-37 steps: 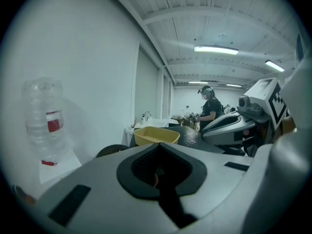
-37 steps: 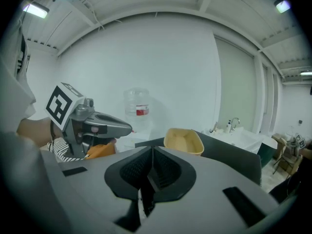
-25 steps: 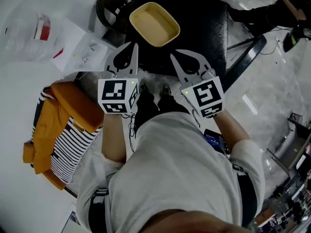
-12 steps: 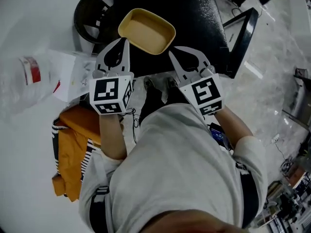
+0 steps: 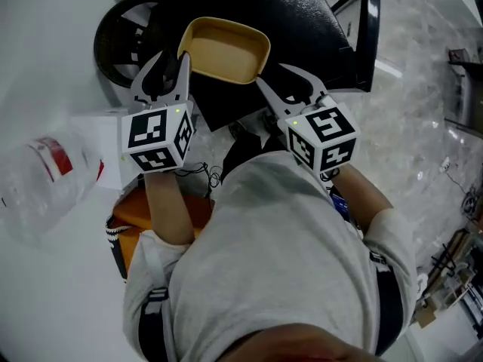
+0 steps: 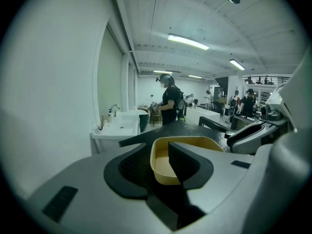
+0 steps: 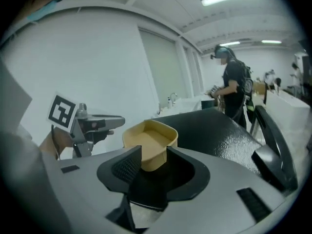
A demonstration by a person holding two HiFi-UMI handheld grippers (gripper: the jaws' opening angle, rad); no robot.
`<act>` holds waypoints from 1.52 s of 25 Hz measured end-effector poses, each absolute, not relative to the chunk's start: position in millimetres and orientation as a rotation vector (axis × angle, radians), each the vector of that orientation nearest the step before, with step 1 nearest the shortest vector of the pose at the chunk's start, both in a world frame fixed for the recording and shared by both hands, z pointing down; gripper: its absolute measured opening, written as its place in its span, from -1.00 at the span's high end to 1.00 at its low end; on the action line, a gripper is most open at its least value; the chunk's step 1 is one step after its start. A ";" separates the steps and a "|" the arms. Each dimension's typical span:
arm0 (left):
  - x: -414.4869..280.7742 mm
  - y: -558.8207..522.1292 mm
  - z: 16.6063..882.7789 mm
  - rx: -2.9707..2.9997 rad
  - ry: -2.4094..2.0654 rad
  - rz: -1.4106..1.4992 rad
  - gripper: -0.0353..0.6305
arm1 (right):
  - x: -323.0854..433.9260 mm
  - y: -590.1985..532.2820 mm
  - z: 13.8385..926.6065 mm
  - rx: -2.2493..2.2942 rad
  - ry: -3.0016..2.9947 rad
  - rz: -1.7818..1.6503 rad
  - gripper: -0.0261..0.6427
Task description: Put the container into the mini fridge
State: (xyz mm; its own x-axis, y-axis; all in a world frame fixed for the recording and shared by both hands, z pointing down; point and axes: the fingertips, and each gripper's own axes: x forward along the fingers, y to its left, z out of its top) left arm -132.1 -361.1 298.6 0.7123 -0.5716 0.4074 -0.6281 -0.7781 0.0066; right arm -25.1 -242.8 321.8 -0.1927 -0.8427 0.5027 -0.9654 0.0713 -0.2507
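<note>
A shallow yellow container (image 5: 225, 50) rests on the black top of the mini fridge (image 5: 302, 13). My left gripper (image 5: 167, 68) is at its left edge and my right gripper (image 5: 288, 89) is at its near right corner. Both have just been opening. In the left gripper view, the left gripper (image 6: 158, 160) has the container (image 6: 161, 172) wall showing in the gap between its spread jaws. In the right gripper view, the right gripper (image 7: 153, 155) frames the near end of the container (image 7: 150, 143). I see neither pair of pads pressing on it.
A black round frame (image 5: 124, 40) stands left of the fridge. A black door or bar (image 5: 366, 21) juts out at its right. A clear plastic bottle (image 5: 41, 179), white paper (image 5: 98, 138) and orange clothes (image 5: 128, 225) lie at the left. People (image 6: 168, 99) and a sink (image 6: 117, 128) are far off.
Both grippers were shut before and now stand open. The left one has come up to the container's left edge. The container has stayed on the black top.
</note>
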 end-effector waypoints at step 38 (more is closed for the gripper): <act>-112.1 -346.6 332.7 2.750 -0.640 0.779 0.69 | -5.4 -244.8 338.5 2.144 -1.727 1.117 0.67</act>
State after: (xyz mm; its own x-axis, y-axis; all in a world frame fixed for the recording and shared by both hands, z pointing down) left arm -112.1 -346.6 332.7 0.7656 -0.3496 0.5401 -0.4619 -0.8830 0.0832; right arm -5.4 -244.8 338.5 0.0482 -0.7690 0.6375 -0.8966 -0.3145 -0.3116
